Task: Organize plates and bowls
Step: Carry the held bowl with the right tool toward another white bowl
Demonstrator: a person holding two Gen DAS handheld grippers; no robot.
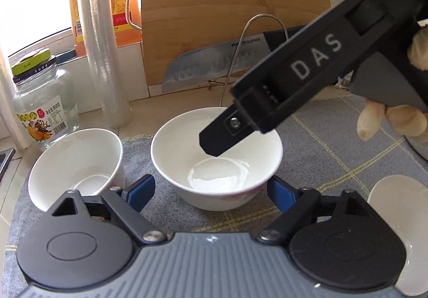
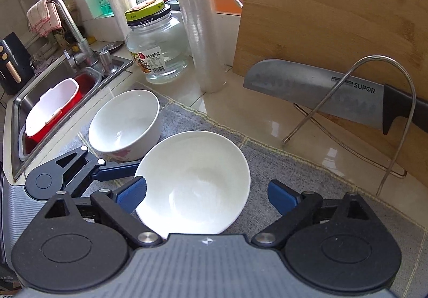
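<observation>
Both bowls sat on the grey checked mat (image 2: 307,177) towards the sink-side edge of the bench (image 2: 240,111). The upright bowl (image 1: 216,159) was in the middle, and the tilted bowl (image 1: 77,167) was just beside it, nearer the sink (image 2: 53,89). A plate (image 1: 396,217) lay at the mat's opposite side.

The left gripper (image 1: 211,193) had its jaws spread wide and empty, one blue pad (image 1: 141,191) on either side of the upright bowl but clear of its wall. The right gripper (image 2: 207,195) was also wide open and held nothing, with the same bowl between its pads.

The step in hand looked like taking up the upright bowl for nesting. One gripper would probably do it better than two. That gripper should come low enough for the pads to meet the wall below the flared rim, centre itself, then close slowly, since glazed china is slick. The other should back away first (two tools crowding one bowl invites a knock). The tilted bowl would likely need righting before anything was set in it.

How high the right gripper's finger (image 1: 227,135) hung over the bowl could not be judged: from the left wrist it seemed to dip inside the rim, while from the right wrist it seemed to sit at the outer wall. What propped the tilted bowl was hidden. The plate was cut off by the gripper body and the frame edge, and any further plates lay out of view.
</observation>
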